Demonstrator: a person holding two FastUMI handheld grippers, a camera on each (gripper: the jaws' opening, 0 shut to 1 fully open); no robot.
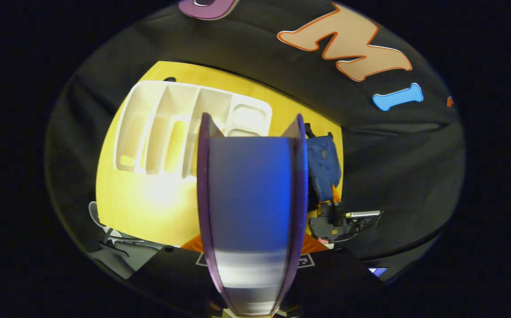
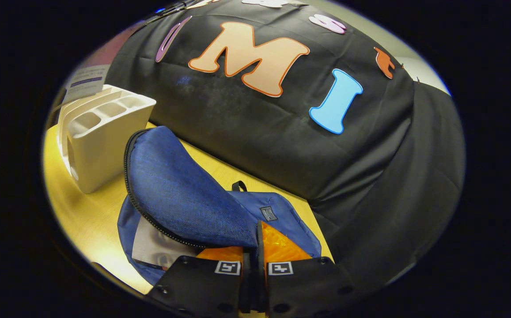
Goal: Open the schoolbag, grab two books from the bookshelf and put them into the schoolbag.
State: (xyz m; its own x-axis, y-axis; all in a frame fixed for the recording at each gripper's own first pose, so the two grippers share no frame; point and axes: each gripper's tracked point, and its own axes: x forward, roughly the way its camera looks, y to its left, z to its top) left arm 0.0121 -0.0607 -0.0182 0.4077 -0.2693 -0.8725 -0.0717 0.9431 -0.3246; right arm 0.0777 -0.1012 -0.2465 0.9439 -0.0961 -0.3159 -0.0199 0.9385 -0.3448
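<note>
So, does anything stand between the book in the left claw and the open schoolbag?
Nothing visible does: the right claw holds the flap of the schoolbag up, leaving its mouth open to the book.

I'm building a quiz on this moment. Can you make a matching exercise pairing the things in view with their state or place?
Things:
1. book
2. schoolbag flap
3. white bookshelf
4. second book

States:
A. lying inside the open bag
B. pinched and lifted by the right gripper
C. standing on the yellow table, slots empty
D. held upright in the left gripper

Pairs: 1-D, 2-B, 3-C, 4-A
</note>
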